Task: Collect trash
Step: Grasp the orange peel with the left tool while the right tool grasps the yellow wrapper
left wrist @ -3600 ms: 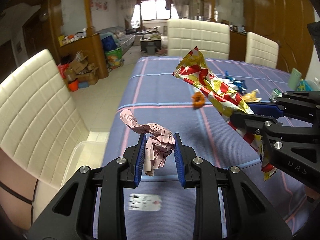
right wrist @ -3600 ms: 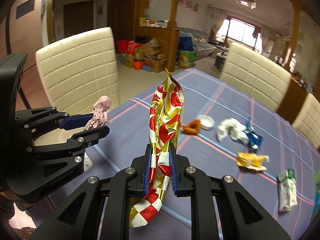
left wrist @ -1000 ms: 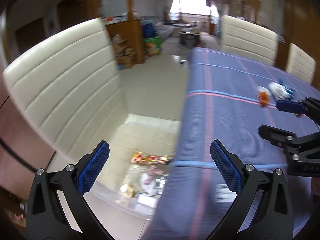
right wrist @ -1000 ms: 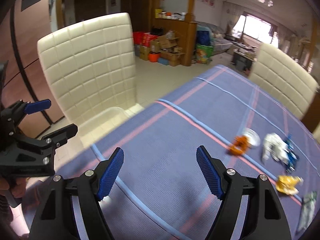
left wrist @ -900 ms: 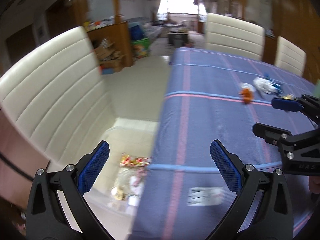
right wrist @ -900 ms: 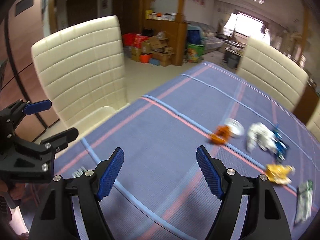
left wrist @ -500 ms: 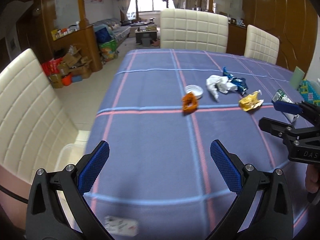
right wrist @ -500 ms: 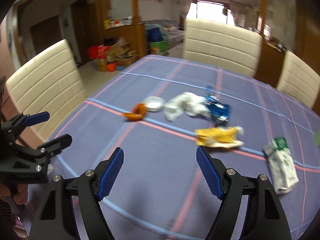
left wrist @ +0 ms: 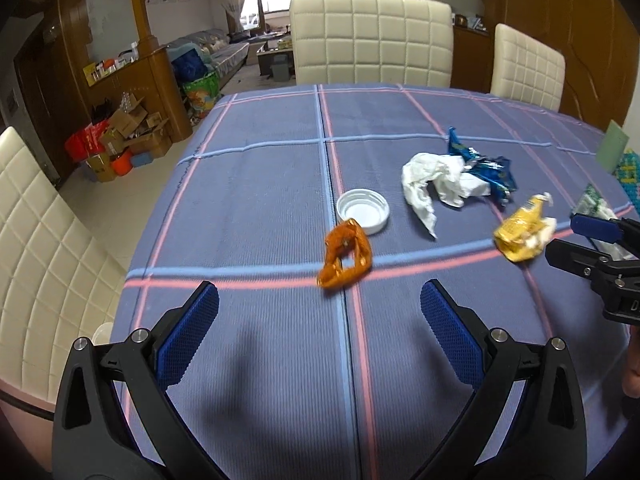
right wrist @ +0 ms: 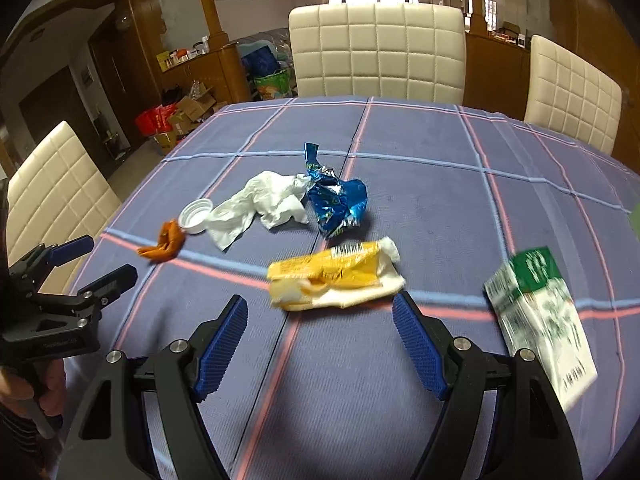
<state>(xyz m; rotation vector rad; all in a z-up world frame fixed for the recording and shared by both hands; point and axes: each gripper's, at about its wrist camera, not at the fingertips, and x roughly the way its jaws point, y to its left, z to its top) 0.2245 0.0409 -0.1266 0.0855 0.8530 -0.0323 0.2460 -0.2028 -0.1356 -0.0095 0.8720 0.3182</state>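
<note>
Left wrist view: the left gripper (left wrist: 319, 330), fingers apart and empty, faces the orange wrapper (left wrist: 345, 254) lying just beyond on the counter (left wrist: 260, 184). Right wrist view: the right gripper (right wrist: 320, 340), fingers apart, has the yellow wrapper (right wrist: 334, 276) just ahead, long axis left-right.

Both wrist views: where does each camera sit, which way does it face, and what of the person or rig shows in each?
Left wrist: on the left gripper, facing down over the plaid table at the orange wrapper; the open right gripper shows at right.
Right wrist: on the right gripper, open, facing the yellow wrapper; the left gripper and a hand show at left.
Shared: white cap, tissue, blue wrapper.
</note>
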